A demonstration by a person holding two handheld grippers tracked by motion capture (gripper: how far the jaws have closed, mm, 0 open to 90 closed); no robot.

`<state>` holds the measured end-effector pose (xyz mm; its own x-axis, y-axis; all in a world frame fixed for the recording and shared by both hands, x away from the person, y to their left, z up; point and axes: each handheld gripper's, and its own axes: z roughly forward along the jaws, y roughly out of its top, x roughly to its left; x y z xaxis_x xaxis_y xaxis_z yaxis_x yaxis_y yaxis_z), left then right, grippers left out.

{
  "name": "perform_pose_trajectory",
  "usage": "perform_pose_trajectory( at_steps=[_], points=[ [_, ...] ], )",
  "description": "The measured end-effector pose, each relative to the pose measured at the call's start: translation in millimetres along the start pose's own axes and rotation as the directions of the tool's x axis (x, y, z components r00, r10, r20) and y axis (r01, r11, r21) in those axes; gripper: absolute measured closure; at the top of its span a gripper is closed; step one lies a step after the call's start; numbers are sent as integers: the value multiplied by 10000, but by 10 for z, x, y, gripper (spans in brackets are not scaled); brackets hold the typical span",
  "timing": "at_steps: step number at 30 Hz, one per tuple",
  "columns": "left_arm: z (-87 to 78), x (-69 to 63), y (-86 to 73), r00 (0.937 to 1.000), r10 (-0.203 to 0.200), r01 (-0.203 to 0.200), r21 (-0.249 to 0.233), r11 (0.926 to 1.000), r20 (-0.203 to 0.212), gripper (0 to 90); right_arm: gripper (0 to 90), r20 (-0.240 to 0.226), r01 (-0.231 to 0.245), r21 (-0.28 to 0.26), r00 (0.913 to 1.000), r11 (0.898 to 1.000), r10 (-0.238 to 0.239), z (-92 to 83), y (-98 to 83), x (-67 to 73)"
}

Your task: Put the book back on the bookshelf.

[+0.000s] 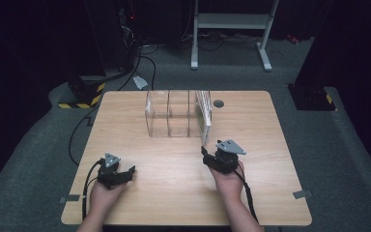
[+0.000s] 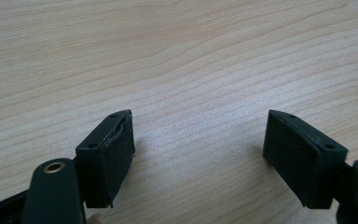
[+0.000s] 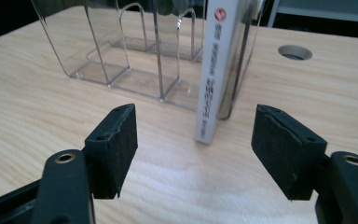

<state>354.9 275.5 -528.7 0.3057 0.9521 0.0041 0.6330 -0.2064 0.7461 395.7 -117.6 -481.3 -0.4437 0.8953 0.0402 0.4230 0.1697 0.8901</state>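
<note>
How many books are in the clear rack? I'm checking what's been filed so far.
1. A single white book stands upright in the end slot of the clear rack, the slot nearest the right gripper. The other slots look empty.

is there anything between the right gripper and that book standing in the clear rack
Nothing visible. The right hand-held gripper is open, facing the book across bare table. The book stands upright in the end slot of the clear rack, its spine sticking out toward the gripper.
</note>
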Motion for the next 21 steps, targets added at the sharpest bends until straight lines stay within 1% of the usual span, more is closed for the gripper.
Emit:
perform_pose_trajectory(
  at_steps=[2,6,9,11,14,15,18,21],
  points=[
    [0,-1,0,10000,-19,19,-2,10000,3,246,302,29,26,78,10000,10000,-26,-39,-43,-34],
    [0,0,0,10000,-1,1,-2,10000,0,245,282,122,-90,268,9999,9996,87,-129,-136,-129],
    [0,0,0,10000,-2,2,0,10000,1,245,265,423,-45,471,9991,9989,25,-189,-211,-209],
    [0,0,0,10000,0,0,-1,10000,2,246,246,485,-90,655,9988,9978,59,-226,-270,-273],
    [0,-1,0,10000,-12,12,-2,10000,2,246,204,738,-117,1009,9973,9948,43,-269,-375,-391],
    [0,-2,-1,10000,-18,18,-2,10000,3,245,199,812,-44,1102,9967,9939,-46,-288,-412,-437],
    [0,-2,-1,10000,-17,17,-4,10000,2,246,173,951,-205,1471,9954,9889,65,-350,-506,-568],
    [-1,-2,-2,10000,-12,12,1,10000,3,246,167,1063,-290,1800,9943,9832,99,-399,-585,-701]
  ],
)
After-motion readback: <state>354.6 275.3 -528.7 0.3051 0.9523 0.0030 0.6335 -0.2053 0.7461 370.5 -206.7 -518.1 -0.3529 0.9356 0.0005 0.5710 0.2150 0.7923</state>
